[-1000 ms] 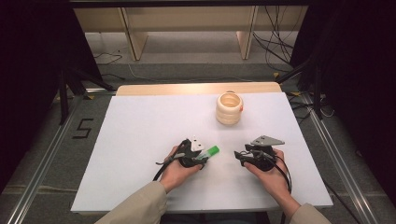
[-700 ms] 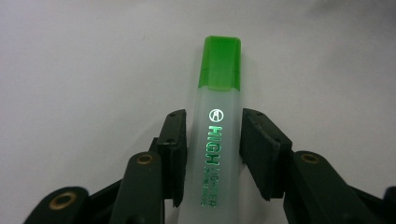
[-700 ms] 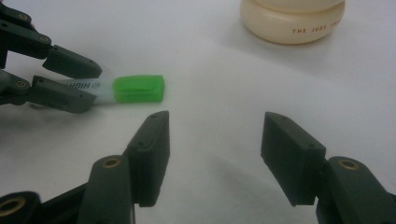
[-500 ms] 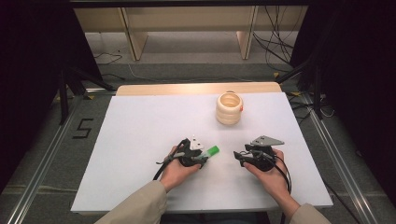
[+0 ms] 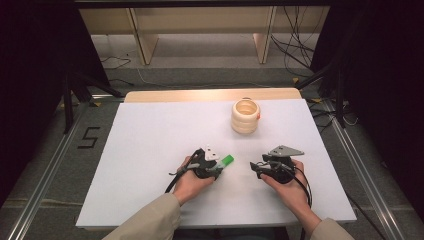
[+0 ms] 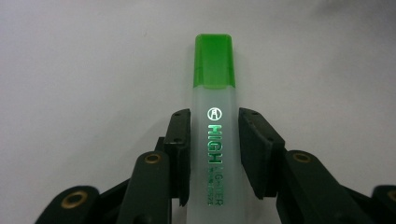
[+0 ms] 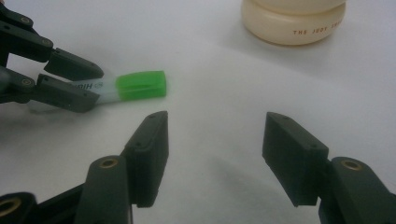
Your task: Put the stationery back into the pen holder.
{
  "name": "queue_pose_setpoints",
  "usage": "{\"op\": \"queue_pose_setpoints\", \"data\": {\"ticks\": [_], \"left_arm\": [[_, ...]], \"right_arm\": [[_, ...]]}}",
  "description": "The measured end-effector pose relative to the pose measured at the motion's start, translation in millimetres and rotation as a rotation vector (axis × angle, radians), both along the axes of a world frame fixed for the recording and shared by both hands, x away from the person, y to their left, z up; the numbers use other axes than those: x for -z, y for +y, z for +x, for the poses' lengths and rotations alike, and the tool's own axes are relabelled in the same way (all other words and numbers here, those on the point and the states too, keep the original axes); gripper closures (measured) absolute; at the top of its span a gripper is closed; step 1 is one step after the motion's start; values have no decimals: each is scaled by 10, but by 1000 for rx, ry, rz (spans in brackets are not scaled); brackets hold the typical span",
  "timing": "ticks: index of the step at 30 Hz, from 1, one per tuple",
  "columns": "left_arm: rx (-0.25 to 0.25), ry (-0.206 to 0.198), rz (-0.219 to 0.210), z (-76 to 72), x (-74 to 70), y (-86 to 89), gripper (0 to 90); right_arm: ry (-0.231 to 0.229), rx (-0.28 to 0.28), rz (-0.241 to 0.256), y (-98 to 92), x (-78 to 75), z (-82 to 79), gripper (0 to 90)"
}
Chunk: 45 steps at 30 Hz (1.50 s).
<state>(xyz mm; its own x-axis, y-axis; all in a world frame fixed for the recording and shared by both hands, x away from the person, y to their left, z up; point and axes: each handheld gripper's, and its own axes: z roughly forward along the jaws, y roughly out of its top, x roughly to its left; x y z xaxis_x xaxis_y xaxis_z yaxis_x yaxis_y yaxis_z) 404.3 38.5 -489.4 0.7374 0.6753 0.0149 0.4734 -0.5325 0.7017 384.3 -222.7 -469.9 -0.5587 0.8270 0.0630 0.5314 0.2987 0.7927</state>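
one highlighter clamped in left gripper, right gripper spread wide, one cream jar

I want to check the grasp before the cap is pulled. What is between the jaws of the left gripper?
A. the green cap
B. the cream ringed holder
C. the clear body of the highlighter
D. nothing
C: the left gripper clamps the highlighter on its clear printed body, below the green cap.
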Motion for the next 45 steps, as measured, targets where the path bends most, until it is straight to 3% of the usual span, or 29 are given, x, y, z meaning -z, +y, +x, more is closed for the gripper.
{"op": "queue_pose_setpoints", "data": {"ticks": [9, 16, 23, 25, 29, 30, 32, 35, 39, 45], "left_arm": [[-15, 2, -5, -7, -2, -4, 665], [-29, -4, -30, -24, -1, 10, 667], [-39, -79, -107, -72, -104, 53, 668], [-53, -124, -158, -108, -158, 74, 667], [-57, -171, -200, -142, -214, 87, 667], [-65, -191, -230, -165, -240, 83, 667], [-68, -206, -250, -178, -259, 82, 667], [-71, -218, -259, -189, -272, 78, 667], [-72, -233, -265, -200, -277, 66, 667], [-67, -254, -277, -242, -286, 17, 667]], "right_arm": [[0, -1, 7, 3, 4, 1, 403], [22, -4, 38, -6, 12, 22, 340], [53, -7, 99, -15, 9, 42, 307], [58, -16, 137, 6, -9, 50, 296], [52, -27, 184, 61, -62, 59, 290], [50, -39, 230, 103, -103, 90, 290], [52, -50, 261, 150, -152, 119, 291], [41, -56, 272, 190, -192, 146, 291], [50, -51, 327, 260, -247, 212, 291], [57, -50, 345, 346, -262, 273, 290]]}}
